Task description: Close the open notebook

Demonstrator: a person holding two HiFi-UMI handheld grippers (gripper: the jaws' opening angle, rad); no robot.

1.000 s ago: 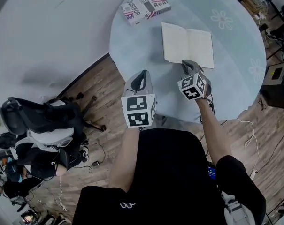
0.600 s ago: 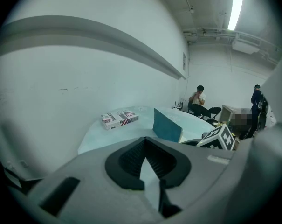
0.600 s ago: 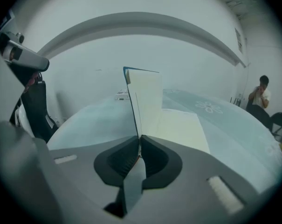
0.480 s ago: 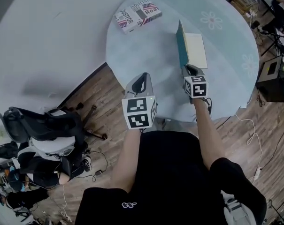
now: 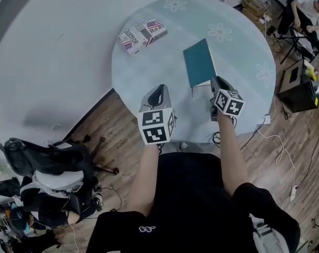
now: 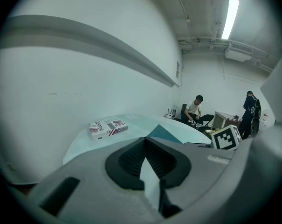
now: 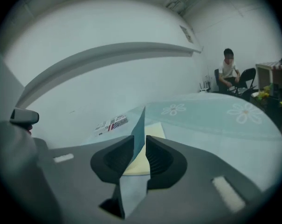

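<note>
We see bright room, even white light. Long ceiling lamp (image 6: 231, 12) glows in left gripper view, small glare round it. In head view, soft grey shadow on pale wall (image 5: 43, 46), low at left. Wooden floor (image 5: 286, 152) darker than table (image 5: 148, 67). Both gripper views round, black at corners, lines bend near edges. Close to lens, left gripper (image 6: 147, 143) looks fuzzy. We find right gripper view dimmer, bit blue, soft all over. Head view sharp in middle, stretched at edges.

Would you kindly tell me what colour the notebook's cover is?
Teal, a dark blue-green; the notebook cover shows best in the head view.
</note>
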